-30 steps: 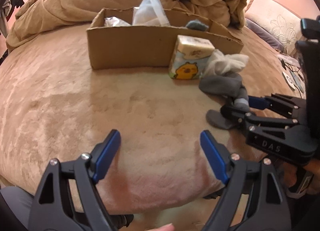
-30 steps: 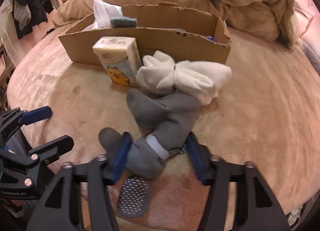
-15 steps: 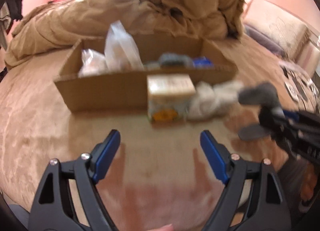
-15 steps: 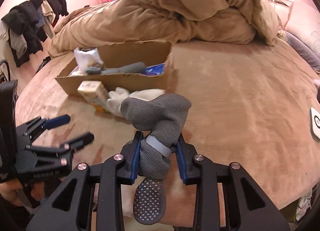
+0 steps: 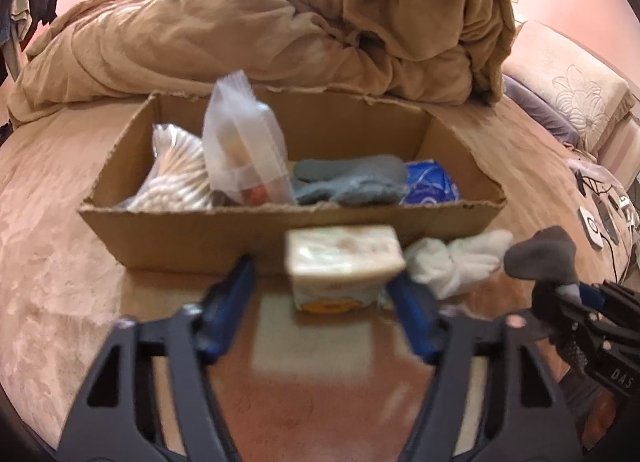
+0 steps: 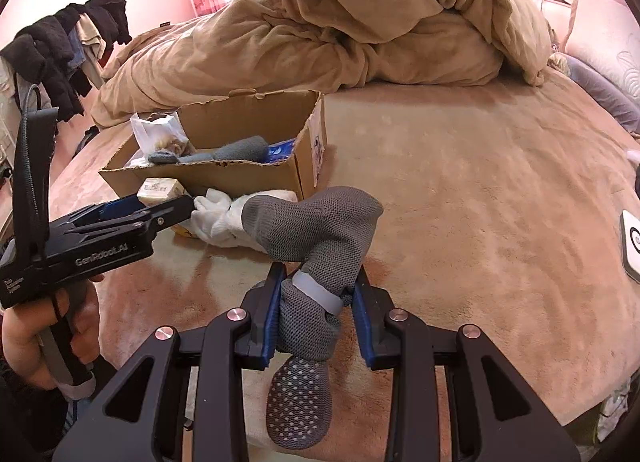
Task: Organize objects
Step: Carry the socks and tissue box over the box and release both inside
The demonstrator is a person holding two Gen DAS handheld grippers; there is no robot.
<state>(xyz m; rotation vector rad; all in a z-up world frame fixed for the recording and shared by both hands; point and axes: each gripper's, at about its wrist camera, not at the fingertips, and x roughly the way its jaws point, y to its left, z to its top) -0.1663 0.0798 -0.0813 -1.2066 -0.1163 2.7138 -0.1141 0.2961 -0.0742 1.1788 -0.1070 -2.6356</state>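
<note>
My right gripper (image 6: 319, 274) is shut on a bundled pair of grey socks (image 6: 320, 221) and holds it above the bed; the same socks (image 5: 540, 254) show at the right of the left wrist view. A tissue pack (image 5: 344, 258) with a yellow figure stands against the front wall of a cardboard box (image 5: 200, 238). My left gripper (image 5: 320, 272) straddles the pack with its jaws closing. The right finger is at the pack's edge, while the left finger stands clear of it. White socks (image 5: 456, 262) lie to the right of the pack.
The box holds a bag of cotton swabs (image 5: 176, 177), a clear plastic bag (image 5: 244, 141), grey socks (image 5: 348, 177) and a blue packet (image 5: 432, 181). A heaped brown duvet (image 5: 320, 21) lies behind it. A pillow (image 5: 572, 89) and small devices (image 5: 592, 225) are at the right.
The right gripper closed on the grey socks and lifted them off the bed. The left gripper moved toward the tissue pack, and its jaws have narrowed around it.
</note>
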